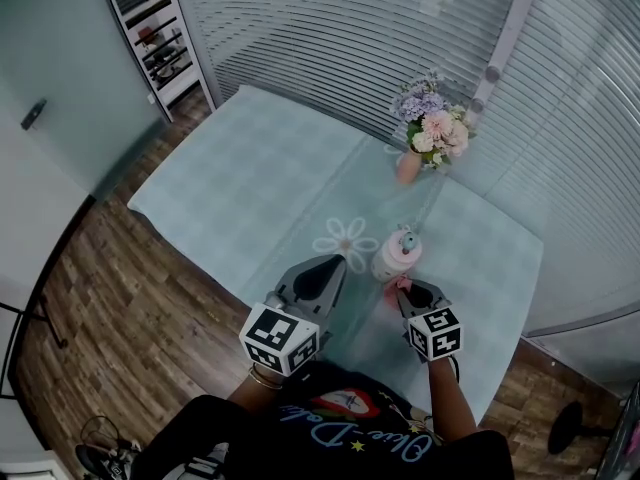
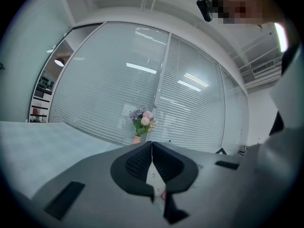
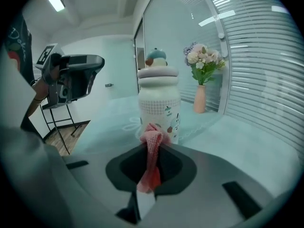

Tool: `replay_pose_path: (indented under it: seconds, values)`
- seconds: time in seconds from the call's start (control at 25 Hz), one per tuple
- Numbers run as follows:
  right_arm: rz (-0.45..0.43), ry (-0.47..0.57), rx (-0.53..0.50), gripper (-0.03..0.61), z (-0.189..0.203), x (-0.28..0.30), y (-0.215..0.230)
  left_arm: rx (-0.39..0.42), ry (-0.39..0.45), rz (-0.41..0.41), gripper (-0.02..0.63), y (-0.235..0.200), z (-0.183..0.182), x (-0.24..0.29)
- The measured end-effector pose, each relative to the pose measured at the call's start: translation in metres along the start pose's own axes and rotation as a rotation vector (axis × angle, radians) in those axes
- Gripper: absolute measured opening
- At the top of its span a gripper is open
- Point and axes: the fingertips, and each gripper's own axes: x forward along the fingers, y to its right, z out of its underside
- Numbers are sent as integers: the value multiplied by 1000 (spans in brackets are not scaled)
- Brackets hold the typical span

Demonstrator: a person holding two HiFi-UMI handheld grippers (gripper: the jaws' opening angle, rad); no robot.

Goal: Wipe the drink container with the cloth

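The drink container (image 1: 396, 256) is a white bottle with a pale pink lid and a small teal figure on top; it stands upright on the table (image 1: 250, 183). In the right gripper view the container (image 3: 159, 103) rises just beyond the jaws. My right gripper (image 1: 408, 290) is shut on a pink knitted cloth (image 3: 152, 148), whose bunched end sits close to the container's lower front; I cannot tell if it touches. The cloth (image 1: 397, 286) shows as a pink scrap in the head view. My left gripper (image 1: 328, 266) is shut with nothing in it, left of the container and raised.
A pink vase of pastel flowers (image 1: 430, 133) stands at the far side of the table, also seen as flowers (image 2: 142, 122) and flowers (image 3: 202, 65). Slatted blinds and glass walls enclose the far and right sides. A shelf unit (image 1: 150, 28) stands far left on wooden floor.
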Motion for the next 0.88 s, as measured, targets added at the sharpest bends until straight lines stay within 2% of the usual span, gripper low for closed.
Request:
replay_pose_path:
  seconds: [0.28,0.52,0.72,0.88]
  values:
    - [-10,-74,-44,29,18,16,-8,1,0,-1,5,-2,1,-2]
    - [-12,-49,-72,29,14,7,-16,3,-3,1,5,-2,1,-2]
    - [-123,124,-58,29,-28,-24,-51,2,-7,-11,5,-7,3,-2]
    - [-177,318,39,29,-72,-46,-64,3,-9,-11,5,-7,3,-3]
